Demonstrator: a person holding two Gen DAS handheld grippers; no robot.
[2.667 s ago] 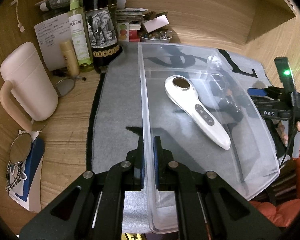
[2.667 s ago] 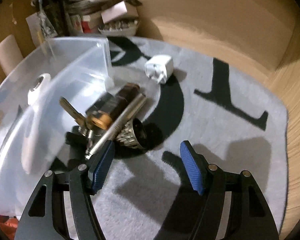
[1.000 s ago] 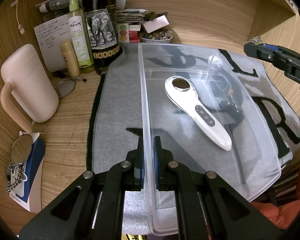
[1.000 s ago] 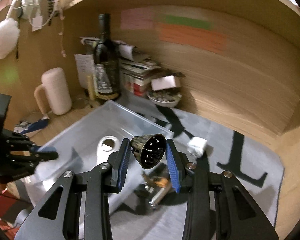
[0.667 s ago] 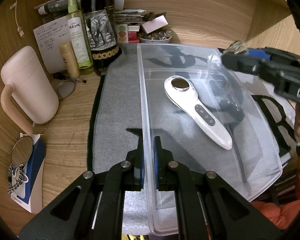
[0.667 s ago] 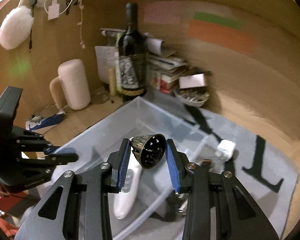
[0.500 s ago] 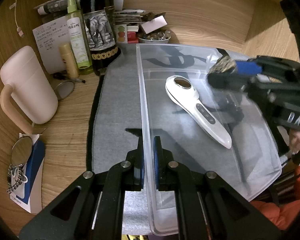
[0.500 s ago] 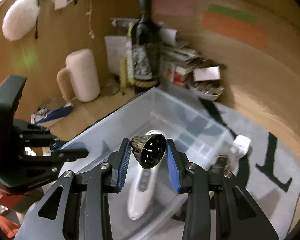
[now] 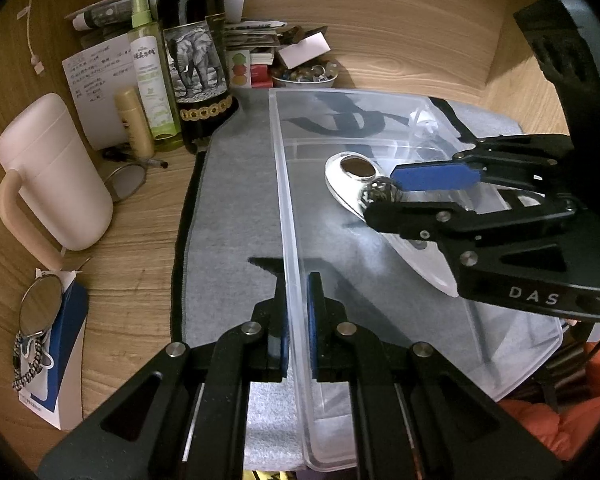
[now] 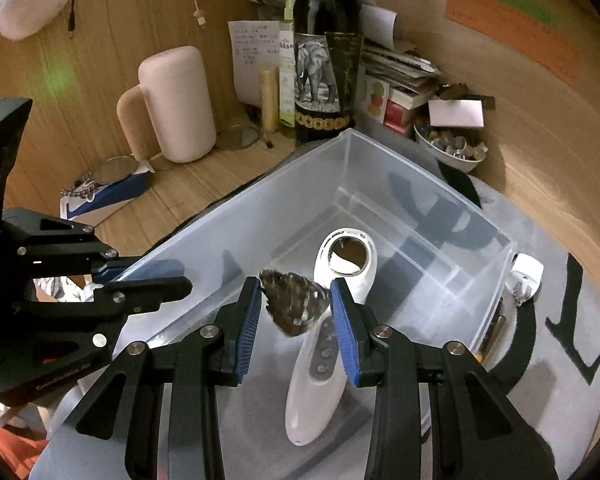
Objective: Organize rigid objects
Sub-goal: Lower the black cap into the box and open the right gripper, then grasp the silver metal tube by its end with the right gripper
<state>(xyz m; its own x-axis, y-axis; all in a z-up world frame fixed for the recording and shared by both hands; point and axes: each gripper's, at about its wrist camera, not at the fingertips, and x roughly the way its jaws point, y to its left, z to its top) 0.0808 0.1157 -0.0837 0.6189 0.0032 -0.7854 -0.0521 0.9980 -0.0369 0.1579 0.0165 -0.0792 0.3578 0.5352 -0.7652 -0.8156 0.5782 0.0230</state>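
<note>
My left gripper (image 9: 297, 312) clamped on near wall of clear plastic bin (image 9: 288, 216). Right gripper (image 10: 296, 312) spread; dark patterned metal cone (image 10: 294, 307) between fingers, contact unclear, over white handheld device (image 10: 328, 340) in bin.

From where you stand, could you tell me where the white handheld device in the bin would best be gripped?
Grip the white handheld device across its narrow handle, around the buttons, coming straight down from above. It lies flat on the floor of the clear bin, whose walls block a sideways approach, and the round head looks too wide for the jaws.
</note>
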